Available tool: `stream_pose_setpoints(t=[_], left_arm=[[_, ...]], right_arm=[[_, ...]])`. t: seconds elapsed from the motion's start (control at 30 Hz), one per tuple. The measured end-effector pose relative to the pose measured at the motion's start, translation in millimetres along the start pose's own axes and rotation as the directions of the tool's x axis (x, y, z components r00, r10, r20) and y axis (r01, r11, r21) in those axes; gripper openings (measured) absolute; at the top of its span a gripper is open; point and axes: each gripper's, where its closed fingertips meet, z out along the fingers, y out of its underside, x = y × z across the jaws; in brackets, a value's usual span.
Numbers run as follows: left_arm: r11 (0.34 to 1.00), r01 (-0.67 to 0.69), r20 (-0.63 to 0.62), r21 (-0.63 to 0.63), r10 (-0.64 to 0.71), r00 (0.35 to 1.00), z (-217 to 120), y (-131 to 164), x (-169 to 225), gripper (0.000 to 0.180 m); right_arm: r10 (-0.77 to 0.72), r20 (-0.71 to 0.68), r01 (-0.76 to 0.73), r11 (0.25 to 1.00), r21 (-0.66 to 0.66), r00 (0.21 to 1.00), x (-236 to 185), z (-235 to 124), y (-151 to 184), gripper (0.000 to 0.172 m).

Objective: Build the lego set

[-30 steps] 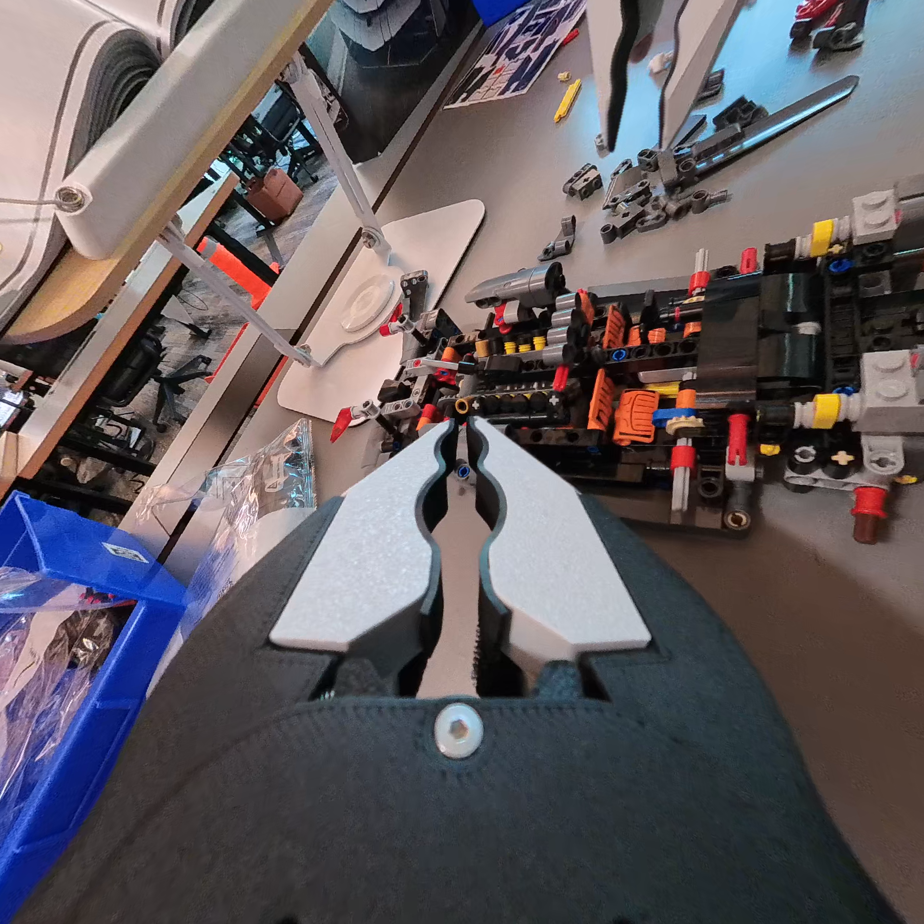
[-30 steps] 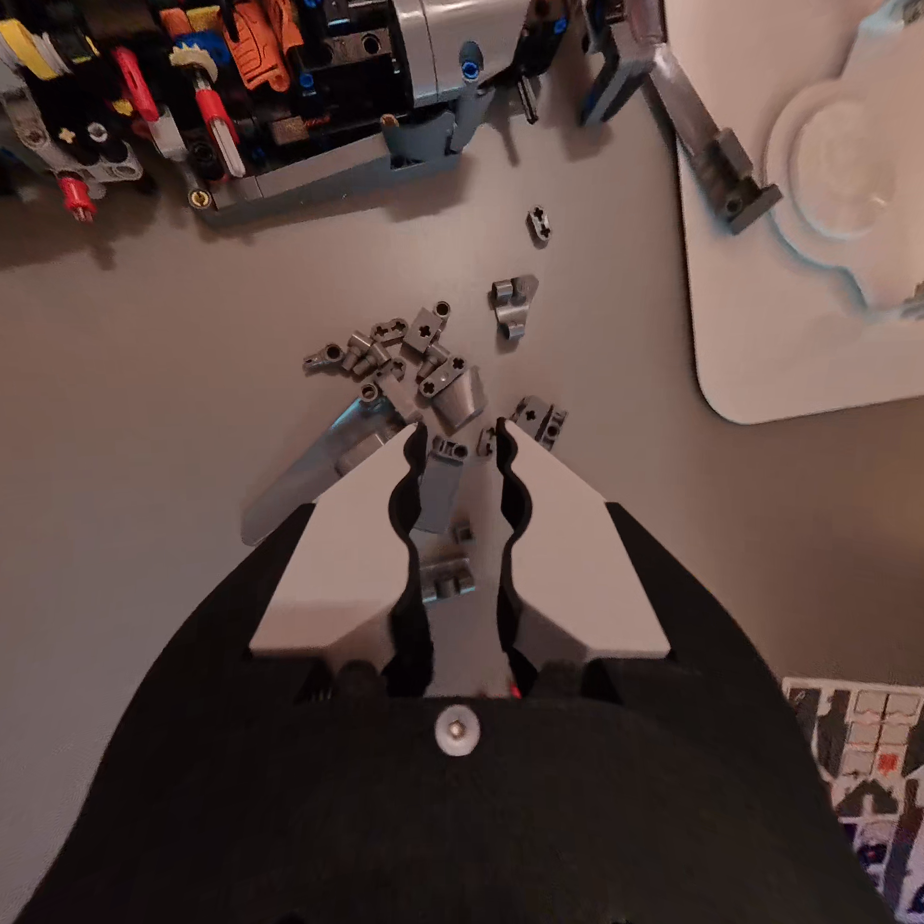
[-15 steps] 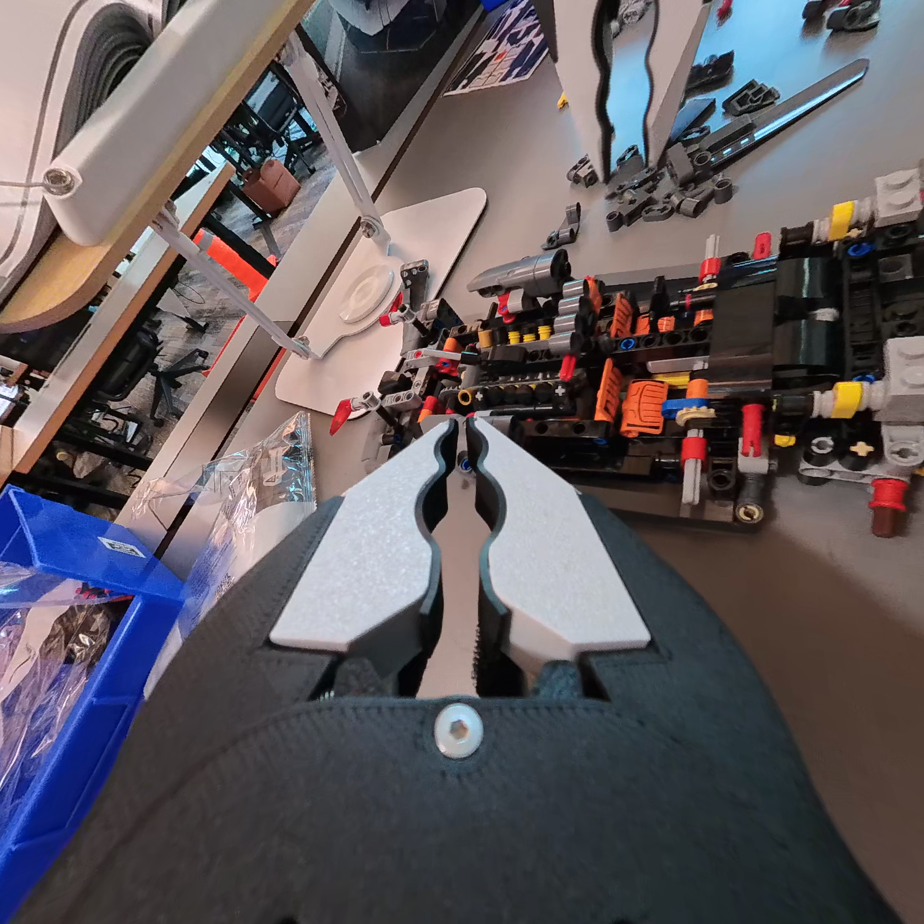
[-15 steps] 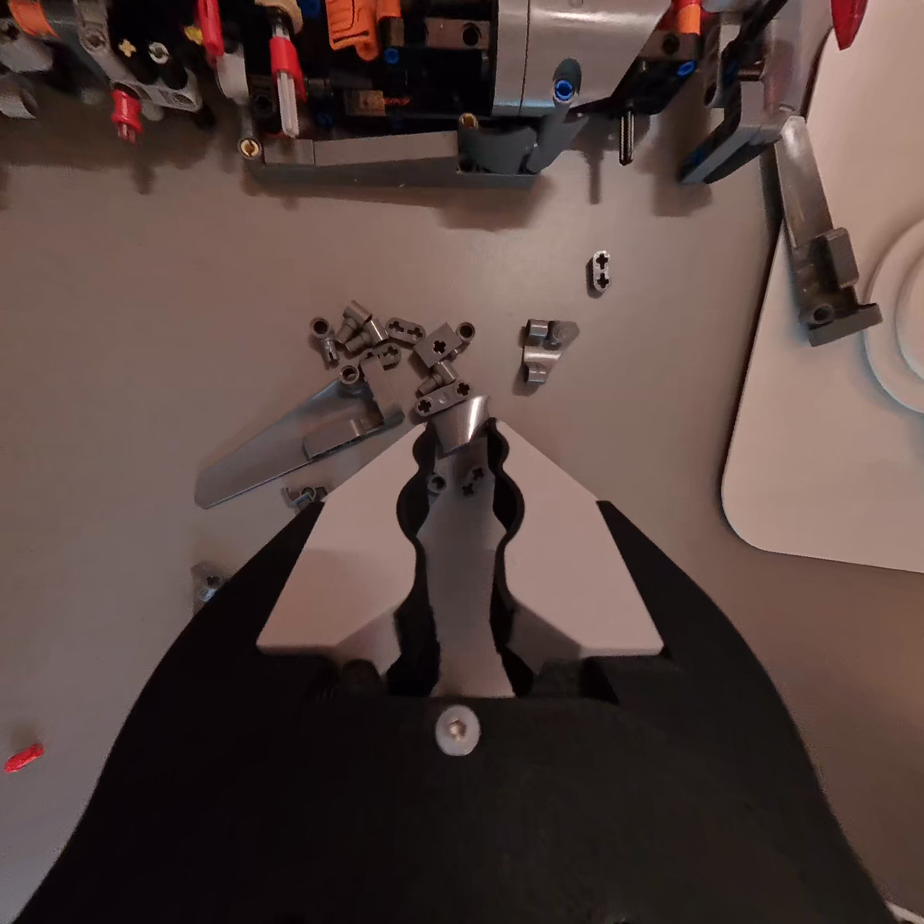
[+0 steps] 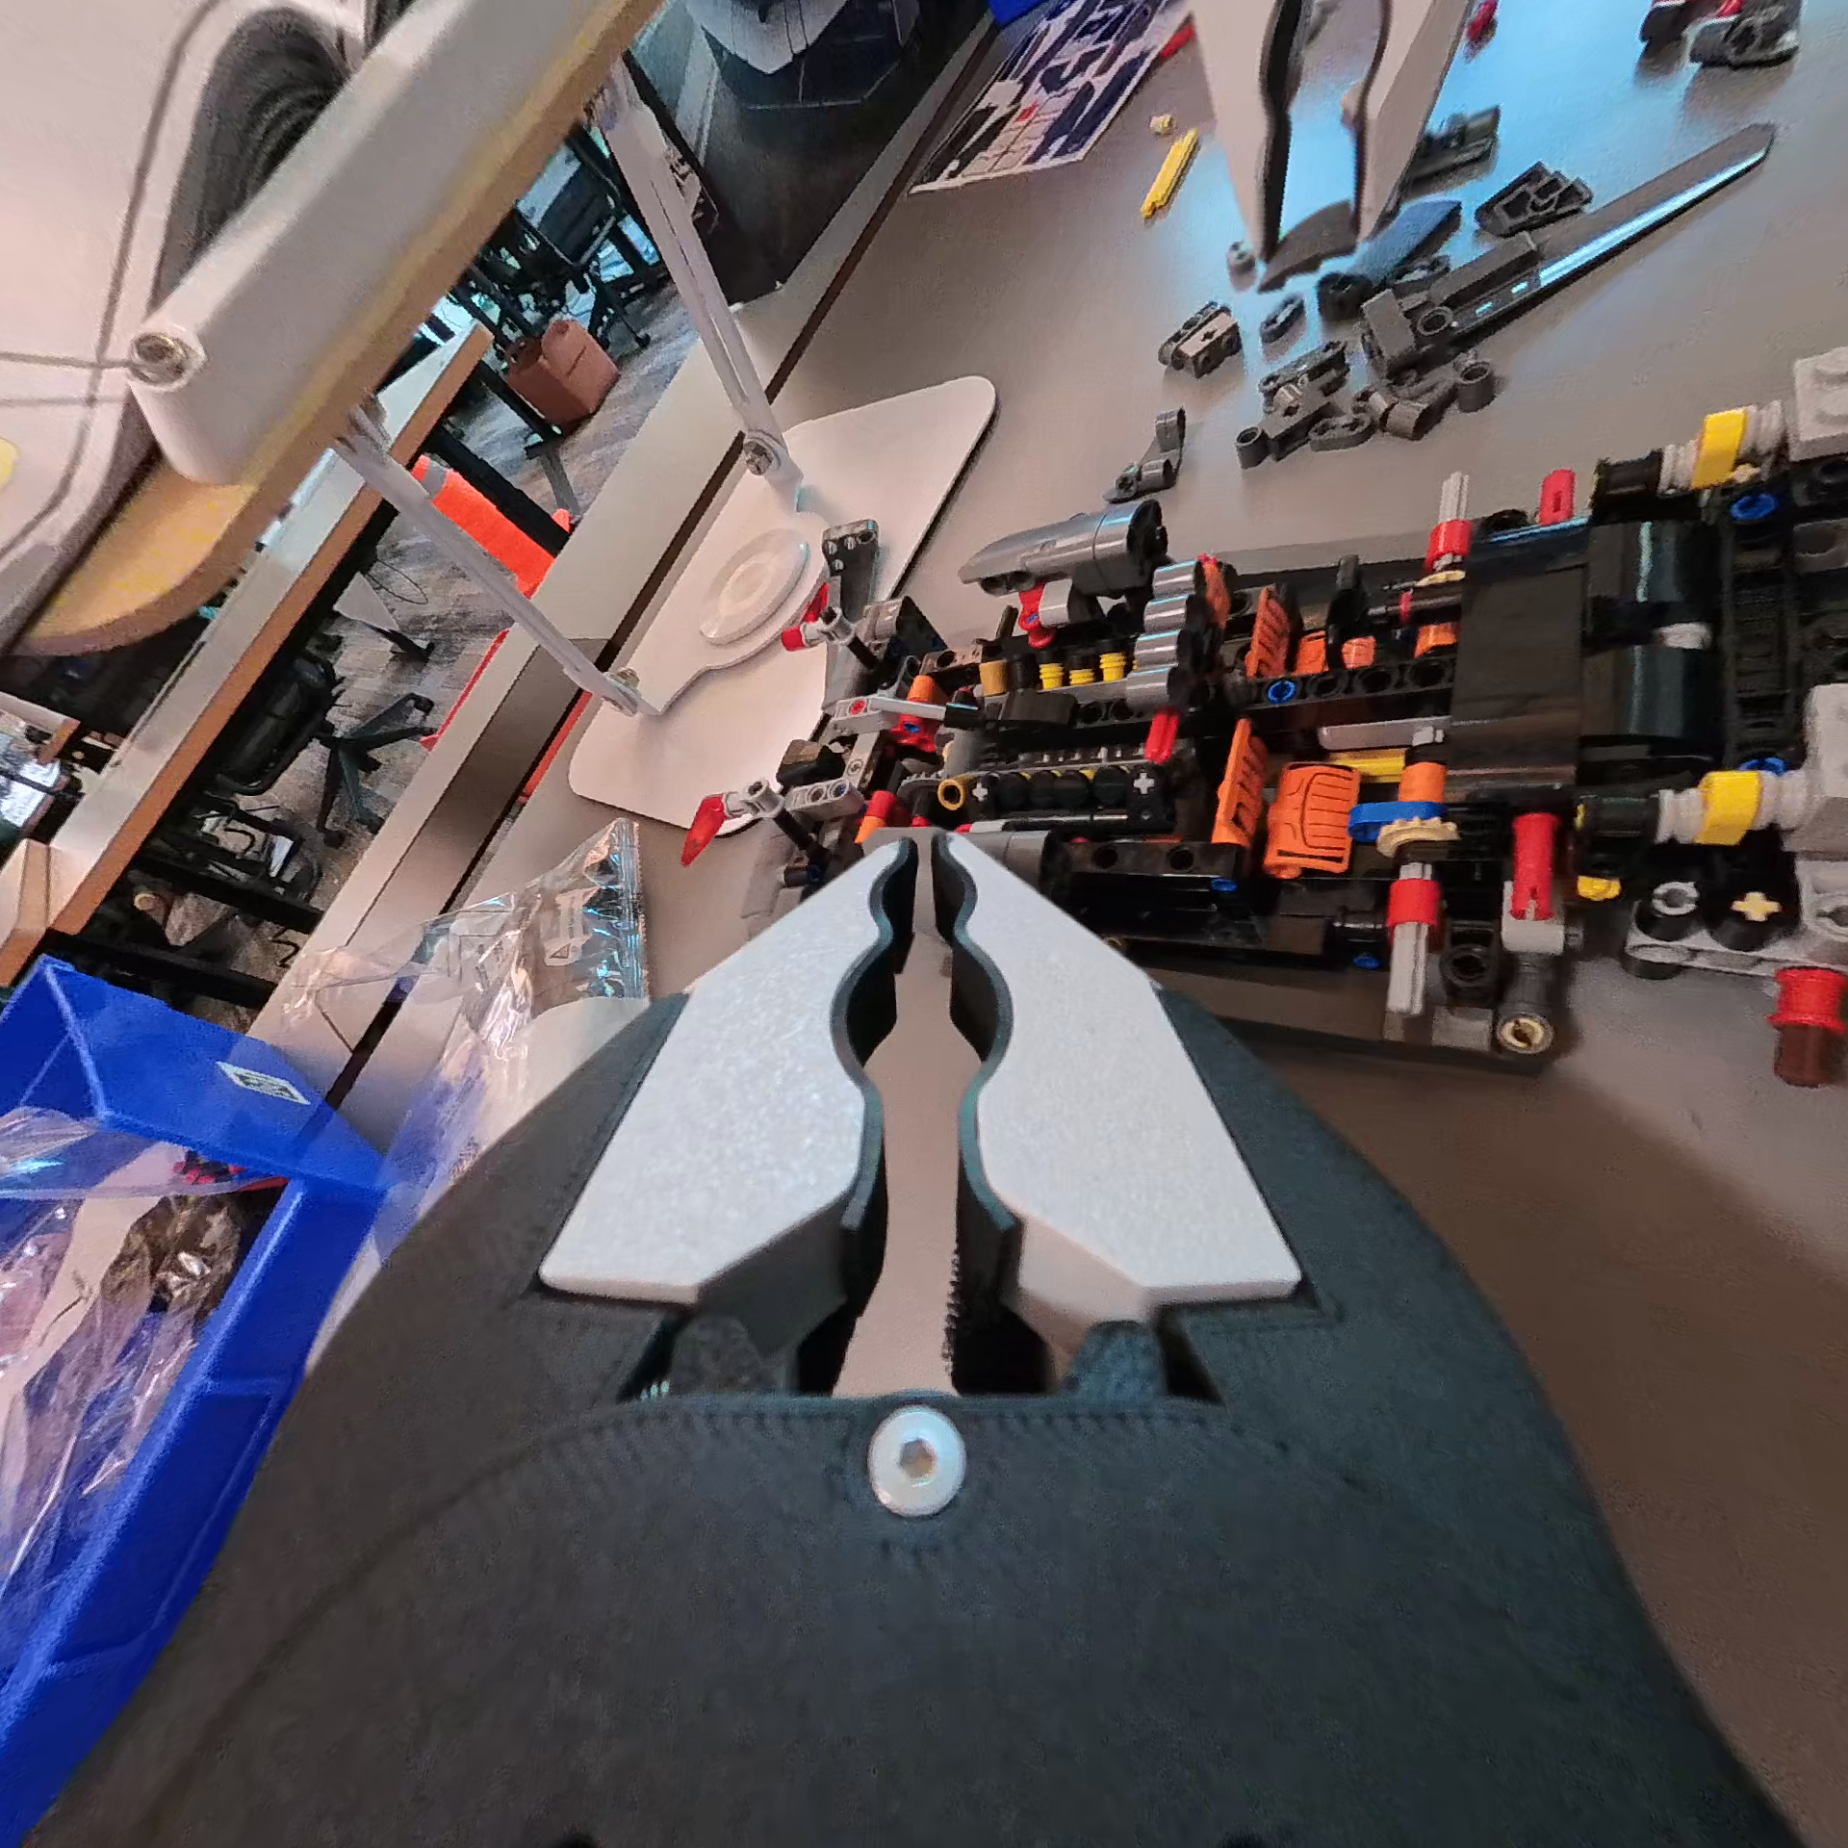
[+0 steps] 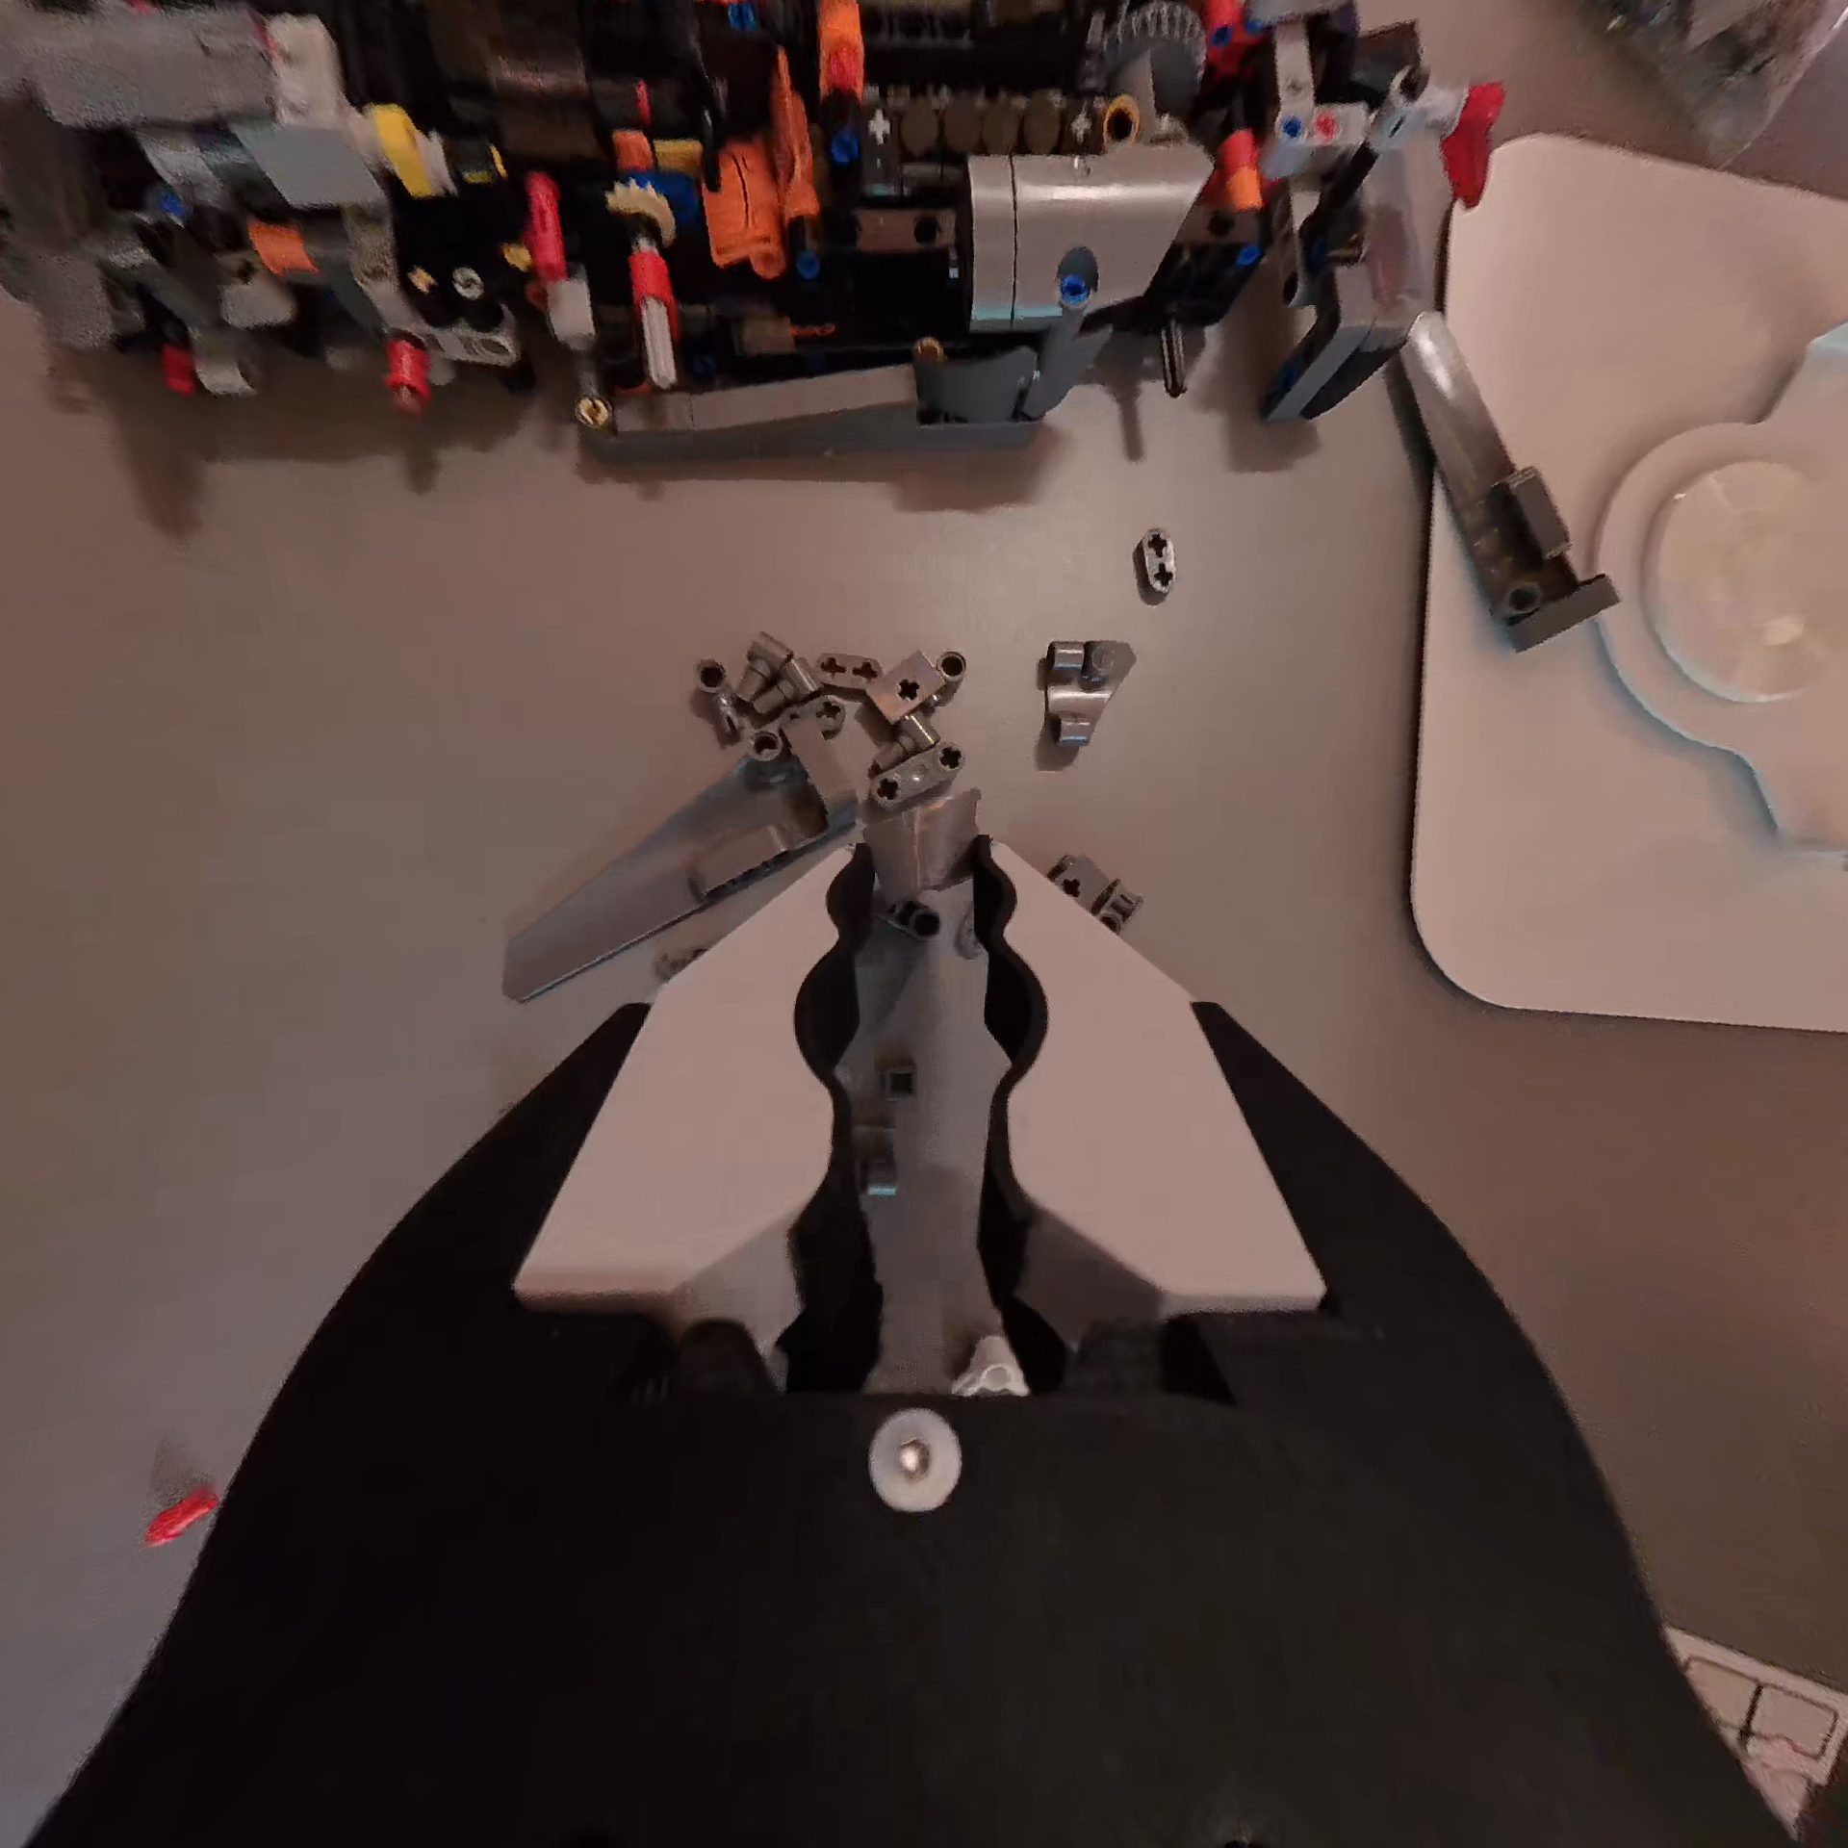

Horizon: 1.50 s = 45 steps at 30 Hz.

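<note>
Grey table top (image 5: 1050, 330) fills both views, with a room of desks and chairs off its far edge in the left wrist view. Starting at the left of that view, a blue bin (image 5: 150, 1300) holds crinkly clear bags, and one more clear bag (image 5: 480, 960) lies just beside it on the table. Next comes a flat white stand base (image 5: 850, 520) with thin white legs going up from it. The left gripper (image 5: 923, 850) sits in the middle, its two grey fingers (image 5: 800, 1050) pressed together at the tips with nothing between them. Its tips hover close to the near end of a long toy brick model (image 5: 1300, 760), black with orange, red, yellow and blue bits, which stretches off to the right. Behind the model lies a pile of small dark grey pieces (image 5: 1370, 390) and a long grey blade-shaped piece (image 5: 1620, 210), and the other gripper reaches down there. In the right wrist view, a tiny red piece (image 6: 180, 1515) lies alone at the far left. A long flat grey blade piece (image 6: 680, 870) lies next, touching a heap of small grey connector pieces (image 6: 830, 700). The right gripper (image 6: 920, 860) is closed on a grey wedge-shaped piece (image 6: 920, 835), with both tips pressing its sides. A small grey curved piece (image 6: 1085, 690) and a little oval link (image 6: 1157, 565) lie to the right, well apart from the heap. The white stand base (image 6: 1600, 850) is at the far right, and the colourful model runs along the top.
</note>
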Motion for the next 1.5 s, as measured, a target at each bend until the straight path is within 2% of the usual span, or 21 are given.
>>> stream_pose_setpoints(t=[0.3,0.57,0.73,0.97,1.3,1.5], left_arm=[[0.998,-0.038,0.016,0.047,0.037,0.999,-10,-16,4,0.001],[0.995,-0.071,0.010,0.074,0.070,0.997,-14,-24,14,0.001],[0.992,-0.088,0.014,0.095,0.087,0.996,-16,-31,19,0.001],[0.989,-0.114,0.038,0.095,0.110,0.993,-18,-33,18,0.000],[0.991,-0.076,0.084,0.107,0.067,0.994,-24,-33,1,0.000],[0.985,-0.093,0.106,0.147,0.078,0.991,-26,-43,4,0.001]], right_arm=[[0.081,-0.120,-0.061,0.985,0.158,0.990,-23,-32,-35,0.017],[0.207,-0.198,-0.131,0.932,0.339,0.958,-39,-44,-66,0.017],[0.238,-0.190,-0.137,0.892,0.431,0.952,-49,-45,-92,0.017],[0.301,-0.101,-0.181,0.774,0.607,0.948,-48,-44,-133,0.017],[0.343,0.031,-0.261,0.649,0.714,0.939,-40,-42,-153,0.017],[0.352,0.225,-0.384,0.492,0.781,0.909,-41,-47,-168,0.017]])
